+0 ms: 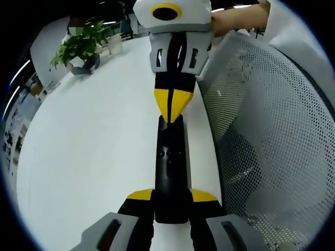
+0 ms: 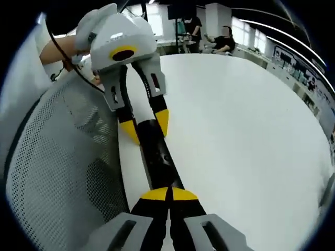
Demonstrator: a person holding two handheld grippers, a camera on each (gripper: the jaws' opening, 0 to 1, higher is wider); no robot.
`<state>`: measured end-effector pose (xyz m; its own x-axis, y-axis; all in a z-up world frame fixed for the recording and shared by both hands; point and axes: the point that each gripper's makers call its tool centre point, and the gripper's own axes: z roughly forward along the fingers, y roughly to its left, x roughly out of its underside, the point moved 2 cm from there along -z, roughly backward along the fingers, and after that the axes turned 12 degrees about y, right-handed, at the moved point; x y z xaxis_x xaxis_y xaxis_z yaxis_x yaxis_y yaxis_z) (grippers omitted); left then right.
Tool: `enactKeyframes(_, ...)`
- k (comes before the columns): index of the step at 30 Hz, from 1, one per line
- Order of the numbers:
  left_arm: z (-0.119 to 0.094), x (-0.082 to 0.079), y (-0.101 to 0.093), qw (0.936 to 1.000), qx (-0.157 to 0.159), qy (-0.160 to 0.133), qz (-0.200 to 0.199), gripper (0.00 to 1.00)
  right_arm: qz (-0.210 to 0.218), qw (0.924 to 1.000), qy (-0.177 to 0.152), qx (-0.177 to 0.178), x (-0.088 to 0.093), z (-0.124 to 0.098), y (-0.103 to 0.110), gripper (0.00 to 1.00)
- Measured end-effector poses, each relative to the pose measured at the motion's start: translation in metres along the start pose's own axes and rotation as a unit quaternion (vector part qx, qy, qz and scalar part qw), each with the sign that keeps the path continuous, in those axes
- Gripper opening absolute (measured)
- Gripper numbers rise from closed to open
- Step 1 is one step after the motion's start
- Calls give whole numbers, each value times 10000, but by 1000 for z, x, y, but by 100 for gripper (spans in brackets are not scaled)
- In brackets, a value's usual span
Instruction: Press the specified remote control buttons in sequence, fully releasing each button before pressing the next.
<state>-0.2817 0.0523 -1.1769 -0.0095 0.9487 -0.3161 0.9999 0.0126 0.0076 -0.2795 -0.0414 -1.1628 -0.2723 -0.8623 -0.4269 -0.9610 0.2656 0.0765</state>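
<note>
Remote control [image 1: 170,172] between both tools

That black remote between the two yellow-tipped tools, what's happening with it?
A person holds a tool in each hand over a white table. The left tool clamps one end of the black remote. The right tool, tips together, touches the remote's other end, apparently pressing a button. A mesh chair stands beside the table.

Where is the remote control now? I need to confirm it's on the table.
The remote control lies along the white table's edge beside the mesh chair, clamped by the left gripper.
</note>
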Motion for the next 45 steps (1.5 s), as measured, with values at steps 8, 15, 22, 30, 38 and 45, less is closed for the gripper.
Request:
enactKeyframes(8,1,-1,1,10000,13,54,3,23,-1397,9891,420,178,-9,7,8,0)
enactKeyframes(15,1,-2,1,10000,11,76,0,23,-1700,9810,863,369,-9,11,7,0)
enactKeyframes(22,1,-2,1,9999,3,129,45,23,-297,9994,-86,-140,-7,6,3,0)
enactKeyframes(30,2,-2,2,10000,1,90,7,23,-600,9981,-148,22,-7,7,5,8)
enactKeyframes(38,1,-1,1,10000,-8,3,-22,22,-1403,9894,384,40,-10,11,7,8)
enactKeyframes(45,1,-1,2,10000,-6,-75,-51,22,-1601,9799,1176,-156,-14,15,6,8)
